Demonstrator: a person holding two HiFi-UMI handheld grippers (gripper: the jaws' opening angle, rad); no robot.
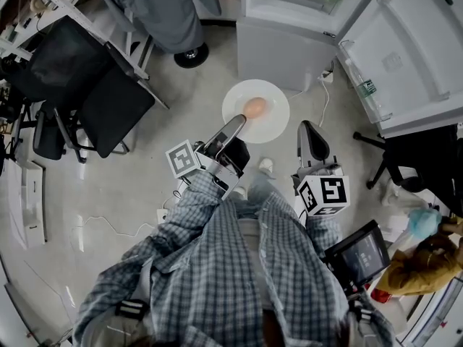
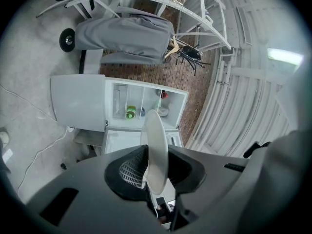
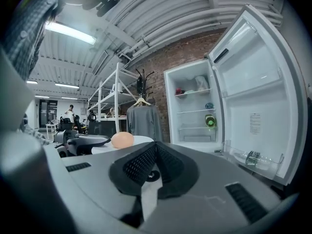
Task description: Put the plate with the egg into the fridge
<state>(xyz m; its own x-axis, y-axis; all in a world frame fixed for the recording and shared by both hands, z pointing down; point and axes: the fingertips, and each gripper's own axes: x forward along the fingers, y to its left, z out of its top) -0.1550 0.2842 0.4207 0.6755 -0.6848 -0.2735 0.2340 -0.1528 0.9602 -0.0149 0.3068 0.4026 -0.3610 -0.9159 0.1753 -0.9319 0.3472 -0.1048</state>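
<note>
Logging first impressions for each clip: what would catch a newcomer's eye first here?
A white plate with an egg on it sits in the middle of the head view, clamped at its near rim by the left gripper. Just beyond it stands the fridge, its door wide open to the right. The right gripper is shut and empty beside the plate.

The person wears a blue-grey checked shirt (image 1: 239, 266) with long sleeves. The left gripper (image 1: 233, 127) and the right gripper (image 1: 309, 131) are grey, each with black ribbed pads (image 3: 139, 165) and a white cube (image 1: 323, 194) with black square markers.
</note>
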